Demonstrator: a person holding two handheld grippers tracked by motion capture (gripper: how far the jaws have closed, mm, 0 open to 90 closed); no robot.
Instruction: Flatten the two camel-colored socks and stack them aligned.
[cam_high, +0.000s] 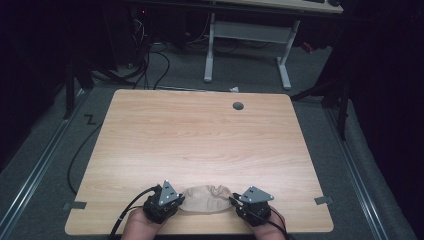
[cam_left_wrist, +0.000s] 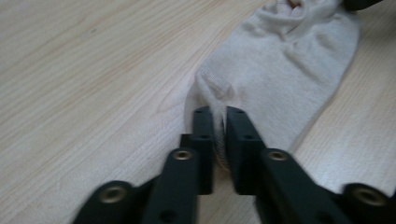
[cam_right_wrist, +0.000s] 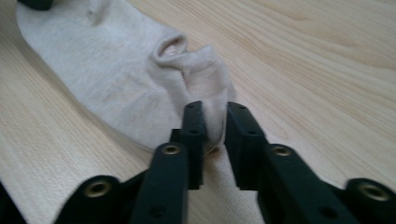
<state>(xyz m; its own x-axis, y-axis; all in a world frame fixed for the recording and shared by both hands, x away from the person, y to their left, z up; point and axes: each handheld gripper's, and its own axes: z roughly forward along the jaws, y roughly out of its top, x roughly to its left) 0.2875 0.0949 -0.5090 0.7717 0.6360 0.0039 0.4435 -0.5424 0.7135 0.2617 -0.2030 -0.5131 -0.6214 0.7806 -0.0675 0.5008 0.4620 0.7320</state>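
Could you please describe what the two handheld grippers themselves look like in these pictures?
Both the left gripper and the right gripper are compact black units, each topped by a grey three-cornered plate with small dark holes. Each has two flat black jaws on linkage arms with brass-coloured pivot rivets. Black cables trail back from them past the person's bare forearms.

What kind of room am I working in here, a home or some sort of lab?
Most likely a lab or workshop set up for recording, not a home. A bare wooden table stands on grey carpet, cables trail across the floor behind it, and a white-legged desk stands beyond. The surroundings are dark.
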